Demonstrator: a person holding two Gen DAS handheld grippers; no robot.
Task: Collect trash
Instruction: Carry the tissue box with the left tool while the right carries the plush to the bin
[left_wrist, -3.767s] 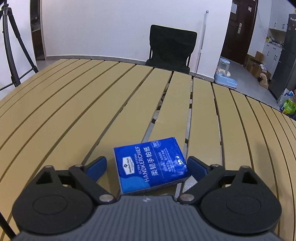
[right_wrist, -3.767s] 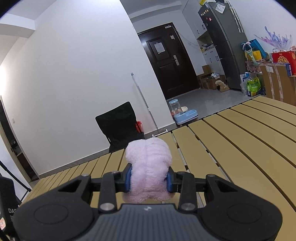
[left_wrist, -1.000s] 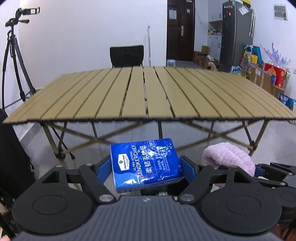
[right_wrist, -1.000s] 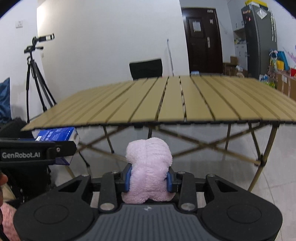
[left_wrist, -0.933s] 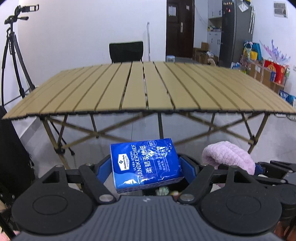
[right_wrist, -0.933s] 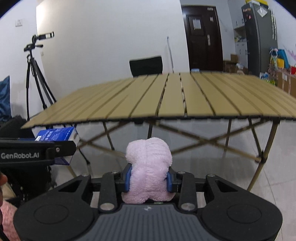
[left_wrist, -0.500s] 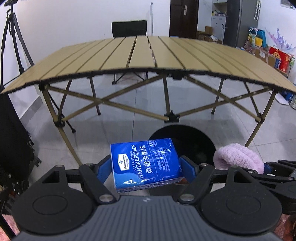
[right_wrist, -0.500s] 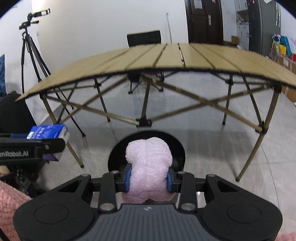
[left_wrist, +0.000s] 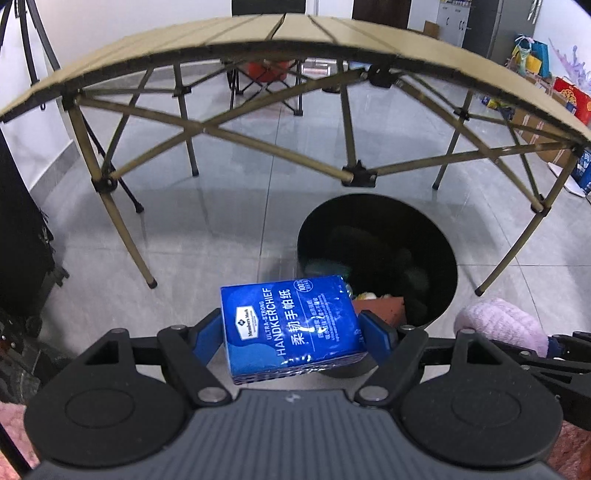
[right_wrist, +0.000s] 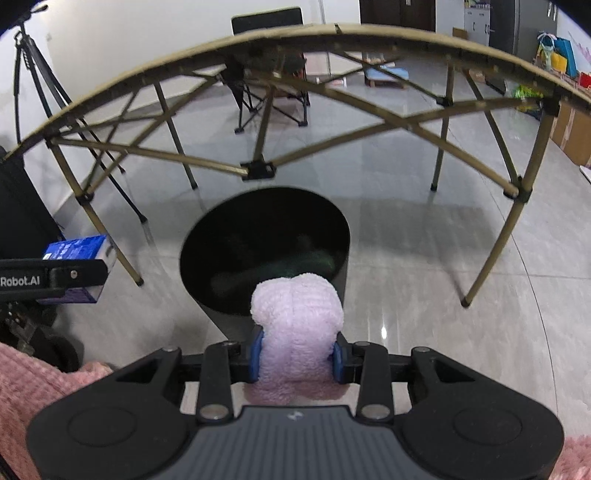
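My left gripper (left_wrist: 291, 332) is shut on a blue handkerchief tissue pack (left_wrist: 290, 326) and holds it just short of the near left rim of a black round trash bin (left_wrist: 436, 243) on the floor. Trash lies inside the bin. My right gripper (right_wrist: 297, 349) is shut on a pink fluffy cloth (right_wrist: 297, 321) at the near rim of the same bin (right_wrist: 207, 243). The cloth also shows at the right of the left wrist view (left_wrist: 498, 325). The tissue pack shows at the left of the right wrist view (right_wrist: 79, 249).
A tan slatted folding table (left_wrist: 207, 40) with crossed legs stands over the grey tiled floor behind the bin. A black folding chair (right_wrist: 269, 22) stands beyond it. A tripod (right_wrist: 26, 62) and black bags stand at the left. Boxes and bags line the right wall.
Both grippers have dropped from table height and tilted down toward the floor. The bin has come into view and grown closer. Both grips are unchanged.
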